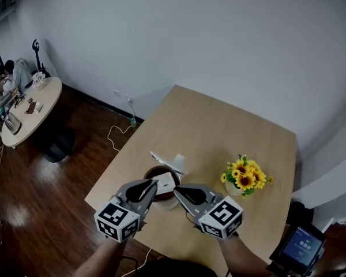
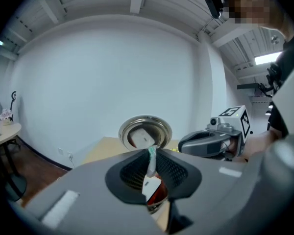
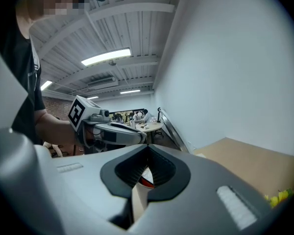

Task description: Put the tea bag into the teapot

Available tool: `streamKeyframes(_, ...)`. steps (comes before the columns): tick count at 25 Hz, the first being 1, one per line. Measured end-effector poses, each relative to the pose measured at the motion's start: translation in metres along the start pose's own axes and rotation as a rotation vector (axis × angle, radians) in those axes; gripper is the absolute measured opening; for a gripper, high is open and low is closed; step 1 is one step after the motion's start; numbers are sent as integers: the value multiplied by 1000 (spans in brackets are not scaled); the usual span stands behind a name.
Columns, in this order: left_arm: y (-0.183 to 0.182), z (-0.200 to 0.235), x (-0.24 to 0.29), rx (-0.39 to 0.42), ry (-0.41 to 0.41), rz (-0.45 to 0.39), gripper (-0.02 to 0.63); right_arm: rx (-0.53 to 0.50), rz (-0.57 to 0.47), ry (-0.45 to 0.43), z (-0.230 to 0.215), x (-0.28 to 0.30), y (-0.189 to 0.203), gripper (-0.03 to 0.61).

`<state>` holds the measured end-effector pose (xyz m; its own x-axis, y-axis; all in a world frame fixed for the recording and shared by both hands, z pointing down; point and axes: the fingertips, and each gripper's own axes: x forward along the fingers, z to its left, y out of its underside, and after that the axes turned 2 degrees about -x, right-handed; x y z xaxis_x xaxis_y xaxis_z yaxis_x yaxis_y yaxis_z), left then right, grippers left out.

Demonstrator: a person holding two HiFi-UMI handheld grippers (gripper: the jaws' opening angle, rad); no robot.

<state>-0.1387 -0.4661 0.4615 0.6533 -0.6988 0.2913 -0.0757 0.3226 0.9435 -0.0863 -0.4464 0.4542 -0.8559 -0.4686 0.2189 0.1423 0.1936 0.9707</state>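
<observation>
Closest in, left claw (image 1: 155, 186) pinching tea bag (image 1: 164, 182) by its top, hanging it just above open teapot (image 1: 166, 203) on desk (image 1: 219, 131). Just beside, right claw (image 1: 176, 189) pressed together on nothing. Pick-up and carry done; bag not yet inside. Remaining, seemingly: lower in, let go.

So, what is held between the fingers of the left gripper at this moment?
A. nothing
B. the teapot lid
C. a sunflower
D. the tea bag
D: in the left gripper view, the left gripper pinches the top of the tea bag, which hangs down over the open teapot.
</observation>
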Motion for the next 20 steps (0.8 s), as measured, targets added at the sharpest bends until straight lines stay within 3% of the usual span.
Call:
streamKeyframes(4, 14, 8, 14, 17, -11, 75, 54, 20, 8, -5, 0, 6, 5, 2)
streamKeyframes(20, 39, 18, 34, 38, -29, 237, 60, 64, 15, 6, 0, 5, 8, 2)
